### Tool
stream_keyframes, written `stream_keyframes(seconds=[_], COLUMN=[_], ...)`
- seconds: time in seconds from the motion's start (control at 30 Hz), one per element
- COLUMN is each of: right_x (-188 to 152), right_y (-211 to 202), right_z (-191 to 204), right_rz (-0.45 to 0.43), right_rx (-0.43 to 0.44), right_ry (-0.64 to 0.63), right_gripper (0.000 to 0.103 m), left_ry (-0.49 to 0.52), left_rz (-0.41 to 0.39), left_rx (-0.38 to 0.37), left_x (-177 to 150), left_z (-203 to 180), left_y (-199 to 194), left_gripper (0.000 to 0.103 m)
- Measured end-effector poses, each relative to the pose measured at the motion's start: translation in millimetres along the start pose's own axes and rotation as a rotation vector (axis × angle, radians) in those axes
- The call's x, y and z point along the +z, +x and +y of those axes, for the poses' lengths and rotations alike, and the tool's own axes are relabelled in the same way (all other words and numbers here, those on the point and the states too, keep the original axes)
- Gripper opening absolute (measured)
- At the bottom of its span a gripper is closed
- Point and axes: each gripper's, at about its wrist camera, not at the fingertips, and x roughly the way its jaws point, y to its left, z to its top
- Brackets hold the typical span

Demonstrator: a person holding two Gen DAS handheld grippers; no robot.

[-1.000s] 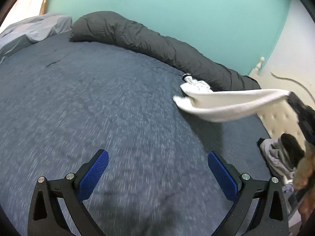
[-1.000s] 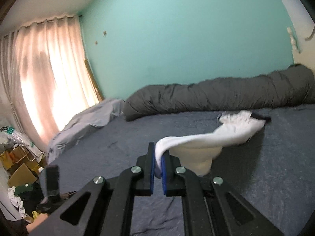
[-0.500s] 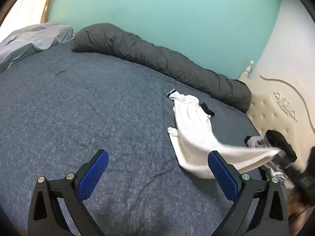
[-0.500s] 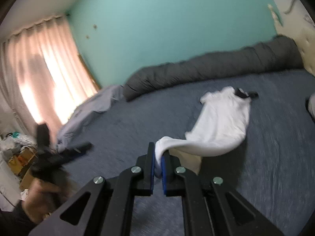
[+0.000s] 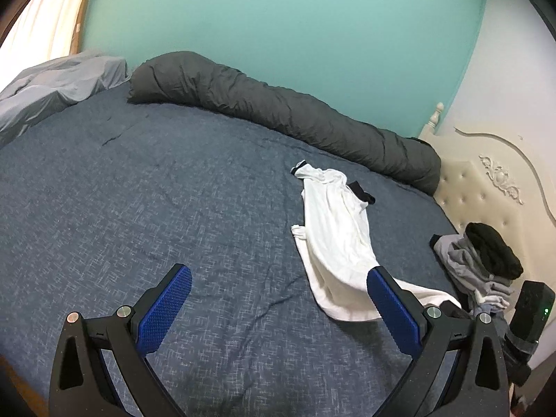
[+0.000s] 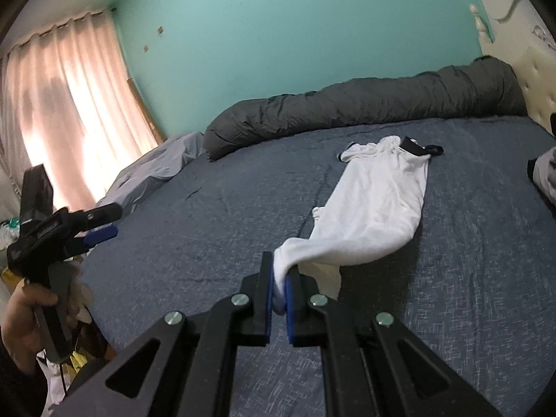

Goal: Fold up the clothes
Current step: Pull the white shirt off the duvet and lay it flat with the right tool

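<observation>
Blue bed [image 5: 146, 208], one white garment [image 6: 378, 205].

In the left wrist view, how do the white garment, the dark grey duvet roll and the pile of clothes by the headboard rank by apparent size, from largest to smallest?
1. Dark grey duvet roll, though farthest away.
2. White garment, stretched along the bed.
3. Pile of clothes, partly cut off by the gripper frame, so its full size is uncertain.

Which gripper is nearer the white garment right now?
Right. The right gripper is shut on the white garment at its near end. The left gripper is open, above the bed, apart from it.
</observation>
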Motion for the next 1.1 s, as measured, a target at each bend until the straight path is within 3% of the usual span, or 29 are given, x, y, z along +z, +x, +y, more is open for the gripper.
stream_keyframes(seconds=[0.17,0.4,0.5,0.57,0.67,0.77,0.87,1.0,1.1], right_x=[-6.5,-10.2,-12.3,-13.6,-10.5,-6.1,-0.9,5.2,3.9], right_y=[-23.8,-70.3,-67.4,-59.3,-69.0,-79.7,-79.6,-71.0,-48.3], right_z=[18.9,54.4,58.0,44.2,18.7,0.8,-7.9,-23.5,-42.6], right_rz=[-0.012,-0.023,0.056,0.114,0.071,0.033,0.026,0.009,0.021], right_rx=[0.044,0.184,0.069,-0.025,-0.03,-0.039,-0.06,-0.092,-0.103], right_ry=[-0.05,-0.182,-0.228,-0.186,-0.073,-0.016,-0.013,0.046,0.12], right_gripper=[0.005,0.005,0.009,0.01,0.018,0.037,0.039,0.055,0.06], left_ry=[0.013,0.018,0.022,0.024,0.041,0.046,0.032,0.036,0.045], left_rz=[0.0,0.002,0.006,0.009,0.014,0.026,0.048,0.08,0.101], left_rx=[-0.003,-0.007,-0.009,-0.01,-0.008,0.012,0.027,0.041,0.048], left_x=[-2.4,-3.1,-4.0,-4.5,-7.3,-10.7,-11.9,-16.2,-17.9], left_z=[-5.6,-9.4,-11.0,-12.0,-14.1,-10.8,-5.3,-3.7,-3.8], left_y=[-10.7,-18.8,-20.6,-21.8,-22.7,-19.9,-14.3,-2.6,11.3], left_gripper=[0.103,0.103,0.103,0.103,0.103,0.103,0.103,0.103,0.103])
